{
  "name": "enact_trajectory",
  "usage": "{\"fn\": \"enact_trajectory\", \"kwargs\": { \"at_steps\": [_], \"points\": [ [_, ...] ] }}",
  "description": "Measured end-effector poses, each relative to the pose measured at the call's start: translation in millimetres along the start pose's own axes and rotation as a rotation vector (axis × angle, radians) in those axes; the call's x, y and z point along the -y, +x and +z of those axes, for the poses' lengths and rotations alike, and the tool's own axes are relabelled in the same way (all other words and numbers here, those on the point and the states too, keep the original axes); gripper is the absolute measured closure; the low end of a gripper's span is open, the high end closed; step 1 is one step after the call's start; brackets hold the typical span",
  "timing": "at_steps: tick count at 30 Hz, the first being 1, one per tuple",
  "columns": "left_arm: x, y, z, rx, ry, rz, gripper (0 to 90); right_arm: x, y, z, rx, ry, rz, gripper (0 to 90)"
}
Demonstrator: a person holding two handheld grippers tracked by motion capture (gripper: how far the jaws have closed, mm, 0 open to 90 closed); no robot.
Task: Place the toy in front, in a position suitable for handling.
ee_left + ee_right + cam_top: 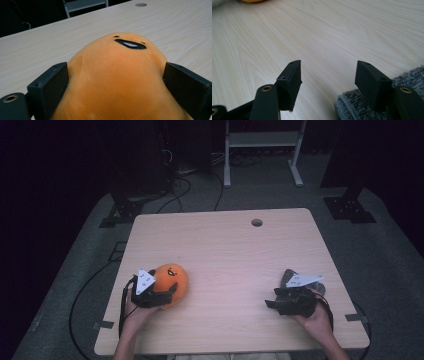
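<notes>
Overhead, your left tool sits at the near left of the pale wood-grain bench, its black jaws set around a round orange plush toy with a stitched black face. Your right tool rests at the near right, just in front of a grey fuzzy cloth that lies beside your hand. A round cable hole marks the far side of the bench.

From the left gripper view, the plush toy bulges between the two flat black jaws of your left tool; its soft, short-napped surface meets both pads, and the jaws stand wide, clamped on its sides. The embroidered mouth faces away from you.

From the right gripper view, your right tool holds its blocky jaws apart with bare bench between them. The shaggy grey cloth, with a stitched hem, lies under and beside the right-hand jaw.
</notes>
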State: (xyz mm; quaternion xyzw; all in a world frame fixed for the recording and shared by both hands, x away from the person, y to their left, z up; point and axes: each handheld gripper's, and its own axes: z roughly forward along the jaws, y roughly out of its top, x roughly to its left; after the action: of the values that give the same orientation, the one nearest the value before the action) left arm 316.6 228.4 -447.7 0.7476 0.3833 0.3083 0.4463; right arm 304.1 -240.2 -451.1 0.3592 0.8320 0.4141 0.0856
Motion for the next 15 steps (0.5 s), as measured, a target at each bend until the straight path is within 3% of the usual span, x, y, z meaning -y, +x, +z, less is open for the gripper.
{"fn": "enact_trajectory", "kwargs": {
  "at_steps": [4, 15],
  "points": [
    [-0.1, 1.7, -1.7, 0.002, 0.011, 0.008, 17.1, -0.2, 0.9, 0.0, 0.0, 0.003, -0.004, 36.6],
    [-7.7, -7.0, -2.4, -0.061, 0.038, 0.028, 38.4, -0.2, 0.7, -2.6, 0.0, -0.013, -0.001, 36.8]
  ]
}}
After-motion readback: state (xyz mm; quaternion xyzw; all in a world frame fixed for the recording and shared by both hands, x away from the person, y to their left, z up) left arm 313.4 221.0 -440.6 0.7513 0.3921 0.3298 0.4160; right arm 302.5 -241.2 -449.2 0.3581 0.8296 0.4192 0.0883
